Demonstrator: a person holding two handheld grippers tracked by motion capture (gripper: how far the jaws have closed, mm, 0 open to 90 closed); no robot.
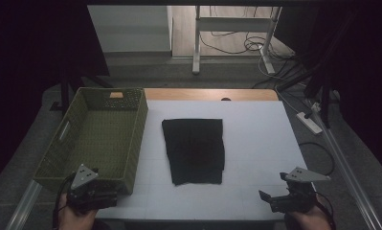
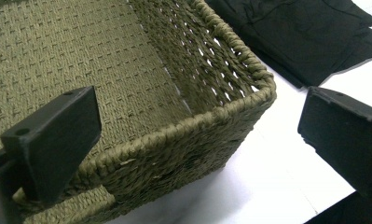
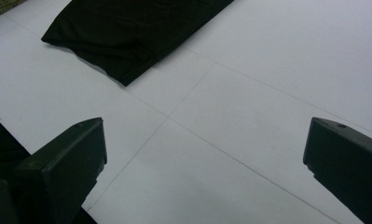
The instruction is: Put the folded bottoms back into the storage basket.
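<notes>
A folded black cloth (image 1: 194,149) lies flat on the middle of the white table top (image 1: 255,139). To its left stands an olive woven basket (image 1: 78,163) with nothing inside. My left gripper (image 1: 109,197) is held at the table's near left corner, just in front of the basket's near right corner (image 2: 249,100), and it is open with nothing between its jaws. At the near right edge my right gripper (image 1: 267,199) is open too, over bare table, with the cloth (image 3: 127,32) well ahead of it. The cloth's edge (image 2: 305,37) lies beyond the basket in the left gripper view.
A strip of wooden table (image 1: 210,94) shows behind the white top. On the floor beyond are white desk legs (image 1: 196,43), loose cables (image 1: 255,45) and a power strip (image 1: 309,122). Dark curtains flank both sides.
</notes>
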